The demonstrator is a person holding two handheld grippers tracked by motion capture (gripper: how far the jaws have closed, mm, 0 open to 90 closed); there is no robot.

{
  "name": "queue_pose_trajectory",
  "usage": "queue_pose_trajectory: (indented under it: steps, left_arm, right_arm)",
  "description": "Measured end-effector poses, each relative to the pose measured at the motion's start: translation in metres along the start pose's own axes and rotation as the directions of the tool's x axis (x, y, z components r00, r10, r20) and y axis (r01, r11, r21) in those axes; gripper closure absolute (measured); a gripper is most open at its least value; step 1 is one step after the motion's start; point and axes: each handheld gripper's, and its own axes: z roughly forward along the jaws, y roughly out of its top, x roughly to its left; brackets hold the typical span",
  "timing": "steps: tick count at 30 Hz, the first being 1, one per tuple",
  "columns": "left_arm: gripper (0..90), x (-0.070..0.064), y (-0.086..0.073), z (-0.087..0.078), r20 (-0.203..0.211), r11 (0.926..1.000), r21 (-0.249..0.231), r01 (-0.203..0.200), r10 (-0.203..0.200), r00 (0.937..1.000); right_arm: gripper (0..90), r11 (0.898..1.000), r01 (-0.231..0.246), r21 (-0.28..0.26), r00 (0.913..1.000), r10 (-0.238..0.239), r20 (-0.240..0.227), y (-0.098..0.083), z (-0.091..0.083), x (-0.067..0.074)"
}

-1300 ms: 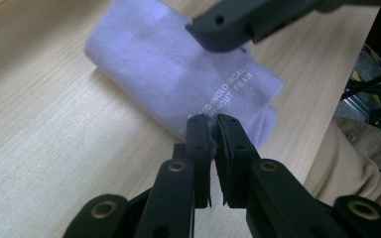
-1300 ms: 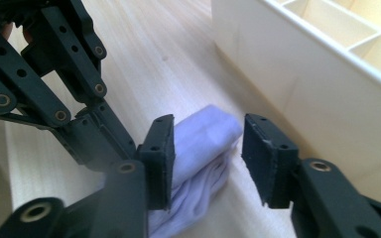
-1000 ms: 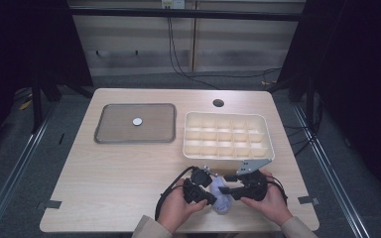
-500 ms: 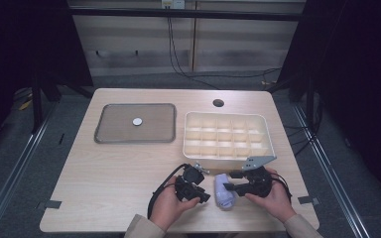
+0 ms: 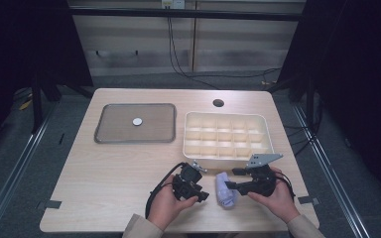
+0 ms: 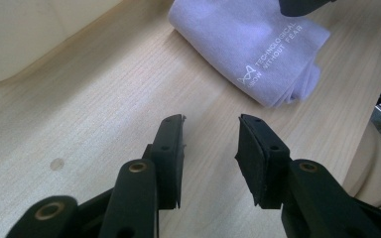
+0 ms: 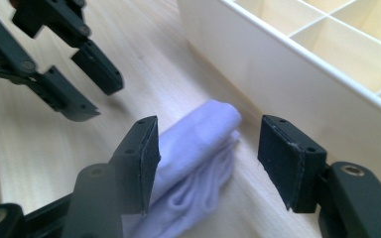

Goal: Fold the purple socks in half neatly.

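Item: folded lavender cloth [image 5: 225,189]
Marking: white printed lettering on the top face
Pose: laid flat, folded
Location: on the table, near its front edge

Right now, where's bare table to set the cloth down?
Bare wood runs along the table front-left, below the tray and left of the left gripper. A narrow strip separates tray and divided box. Crowded: front-right, where the folded cloth, right gripper and box sit close.
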Motion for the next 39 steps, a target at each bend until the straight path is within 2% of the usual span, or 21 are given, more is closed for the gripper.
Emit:
queue_pose_trajectory:
  steps: [5, 8, 14, 17, 21, 24, 31, 36, 38, 39]
  left_arm:
    - [62.2, 0.0, -0.001, 0.001, 0.003, 1.0, 0.004, 0.005, -0.005, 1.0]
    - [62.0, 0.001, -0.001, 0.0, 0.002, 1.0, 0.0, 0.004, -0.004, 1.0]
    - [59.2, 0.004, -0.002, 0.0, -0.007, 1.0, 0.004, -0.009, 0.009, 0.9999]
    - [57.4, 0.004, -0.003, 0.0, -0.01, 1.0, -0.004, -0.002, 0.002, 1.0]
    - [52.1, 0.006, -0.004, -0.001, -0.024, 0.9998, -0.013, -0.017, 0.017, 0.9996]
    - [51.8, 0.007, -0.004, -0.001, -0.027, 0.9998, -0.016, -0.014, 0.014, 0.9995]
    - [51.0, 0.008, -0.005, 0.0, -0.034, 0.9997, -0.015, -0.021, 0.021, 0.9992]
    - [47.4, 0.011, -0.007, -0.001, -0.049, 0.9993, -0.022, -0.031, 0.03, 0.9983]
    - [46.2, 0.013, -0.007, -0.002, -0.053, 0.9992, -0.029, -0.028, 0.026, 0.9983]
    - [46.1, 0.014, -0.007, -0.003, -0.054, 0.9991, -0.018, -0.037, 0.036, 0.9979]
  right_arm:
    - [39.9, 1.0, 0.002, 0.003, 0.9999, -0.001, -0.016, 0.0, 0.004, 0.005]
    - [39.5, 1.0, 0.01, 0.028, 0.9999, -0.01, -0.014, -0.002, 0.008, 0.007]
    - [38.9, 0.998, -0.002, 0.063, 1.0, 0.003, -0.008, -0.01, 0.011, 0.002]
    - [38.8, 0.998, -0.005, 0.062, 1.0, 0.005, -0.001, -0.011, 0.008, -0.001]
    - [38.6, 0.998, -0.022, 0.061, 0.9998, 0.021, 0.006, -0.015, 0.006, -0.005]
    - [40.1, 0.997, -0.035, 0.063, 0.9994, 0.035, 0.002, -0.018, 0.008, -0.006]
    - [45.2, 0.995, -0.075, 0.073, 0.9966, 0.077, -0.03, -0.023, 0.014, -0.006]
    - [48.4, 0.994, -0.081, 0.076, 0.995, 0.085, -0.053, -0.025, 0.016, -0.006]
    - [49.8, 0.992, -0.104, 0.076, 0.992, 0.109, -0.064, -0.026, 0.017, -0.007]
    - [49.9, 0.992, -0.105, 0.076, 0.9916, 0.11, -0.068, -0.026, 0.017, -0.007]
